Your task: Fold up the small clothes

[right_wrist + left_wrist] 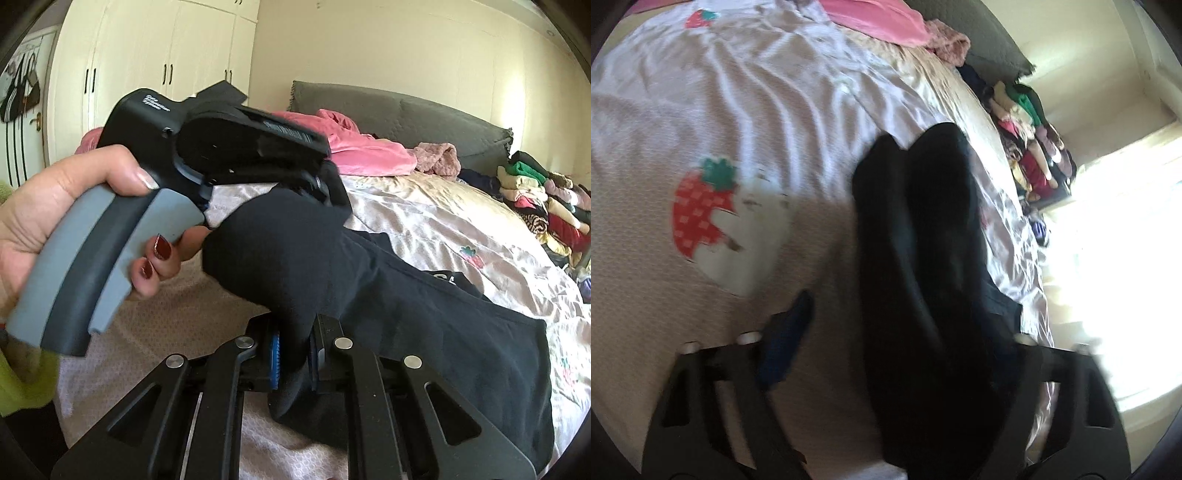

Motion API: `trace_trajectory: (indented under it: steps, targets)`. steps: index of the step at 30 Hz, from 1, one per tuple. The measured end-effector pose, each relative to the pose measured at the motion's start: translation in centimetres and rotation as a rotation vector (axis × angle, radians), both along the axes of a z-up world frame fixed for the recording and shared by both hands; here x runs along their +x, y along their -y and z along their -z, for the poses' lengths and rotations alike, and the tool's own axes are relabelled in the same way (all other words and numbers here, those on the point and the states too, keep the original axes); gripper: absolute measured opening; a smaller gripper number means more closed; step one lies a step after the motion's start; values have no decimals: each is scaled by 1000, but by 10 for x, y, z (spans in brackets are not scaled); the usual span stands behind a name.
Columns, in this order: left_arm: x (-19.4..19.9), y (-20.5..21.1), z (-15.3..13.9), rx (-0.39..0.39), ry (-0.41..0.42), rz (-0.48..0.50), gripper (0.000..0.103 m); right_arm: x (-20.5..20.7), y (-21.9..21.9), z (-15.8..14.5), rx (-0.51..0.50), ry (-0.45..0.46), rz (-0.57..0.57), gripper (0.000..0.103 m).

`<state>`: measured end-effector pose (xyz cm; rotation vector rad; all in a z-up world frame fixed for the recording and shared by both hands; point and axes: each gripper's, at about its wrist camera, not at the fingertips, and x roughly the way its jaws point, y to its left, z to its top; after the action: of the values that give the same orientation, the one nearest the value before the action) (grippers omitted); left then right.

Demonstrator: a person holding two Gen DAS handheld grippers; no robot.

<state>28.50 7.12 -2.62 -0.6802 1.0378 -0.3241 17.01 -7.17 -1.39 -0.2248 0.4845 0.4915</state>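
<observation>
A black garment [923,240] [443,314] lies stretched over a pale bedspread [738,92] [424,221] with a strawberry print [701,210]. My right gripper [295,354] is shut on a bunched fold of the garment, the cloth pinched between its blue pads [275,354] and lifted off the bed. In the right wrist view a hand [55,203] holds my left gripper [328,184] over the far end of the same fold. My left gripper [908,306] is open: the cloth runs between its fingers, the left finger [786,339] stands apart from it, and the other finger is hidden behind the cloth.
Pink clothes [875,18] [362,147] lie by the grey headboard [406,110]. A pile of folded clothes [1034,147] [535,199] sits along the bed's right side. White wardrobe doors [147,55] stand behind the bed. Bright window light fills the right [1108,240].
</observation>
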Motion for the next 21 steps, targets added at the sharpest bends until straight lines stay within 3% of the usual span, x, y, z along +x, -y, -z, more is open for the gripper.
trace_trajectory:
  steps: [2, 4, 6, 15, 21]
  targets:
    - [0, 14, -5, 2, 1, 24, 51, -2, 9, -4, 22, 3, 14, 9]
    - [-1, 35, -13, 29, 15, 51, 47, -6, 19, -7, 37, 11, 32, 9]
    - [-2, 57, -23, 66, 35, 73, 46, -10, 33, -11, 47, 20, 54, 9]
    - [2, 141, -45, 103, 75, 157, 45, -24, 101, -19, 106, 28, 161, 8]
    - [5, 212, -30, 171, 53, 249, 48, -35, 145, -8, 130, -9, 249, 8]
